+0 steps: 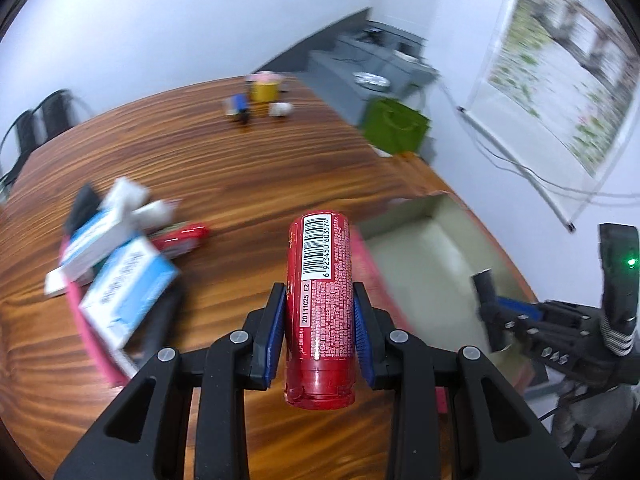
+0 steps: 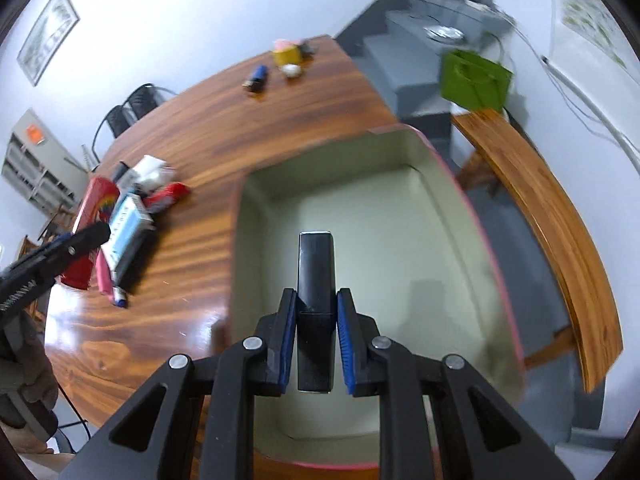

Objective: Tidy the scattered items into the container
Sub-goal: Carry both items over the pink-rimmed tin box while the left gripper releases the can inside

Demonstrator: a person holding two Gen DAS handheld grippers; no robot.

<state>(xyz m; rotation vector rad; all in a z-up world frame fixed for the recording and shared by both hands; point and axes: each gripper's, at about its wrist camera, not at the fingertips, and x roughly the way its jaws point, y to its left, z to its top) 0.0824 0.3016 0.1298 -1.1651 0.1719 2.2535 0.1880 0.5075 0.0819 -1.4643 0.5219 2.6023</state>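
Observation:
My left gripper (image 1: 319,312) is shut on a red can (image 1: 320,276) with a barcode label, held above the wooden table (image 1: 240,160). The container (image 1: 424,236), a pale-lined box with a pink rim, lies just to the can's right. My right gripper (image 2: 316,316) is shut on a slim black box (image 2: 316,256) and hangs over the container's (image 2: 256,240) bare inside. Loose items (image 1: 116,248) are heaped at the left: blue-and-white cartons, white pieces, a red tube. That pile (image 2: 128,208) also shows in the right wrist view, with a finger of the left gripper (image 2: 86,238) in front of it.
A yellow cup (image 1: 264,90) and small objects sit at the table's far end. A green bag (image 1: 396,126) stands past the table edge, and black chairs (image 1: 52,112) stand far left. A wooden bench (image 2: 540,208) runs beside the container. A gloved hand (image 2: 24,380) is at lower left.

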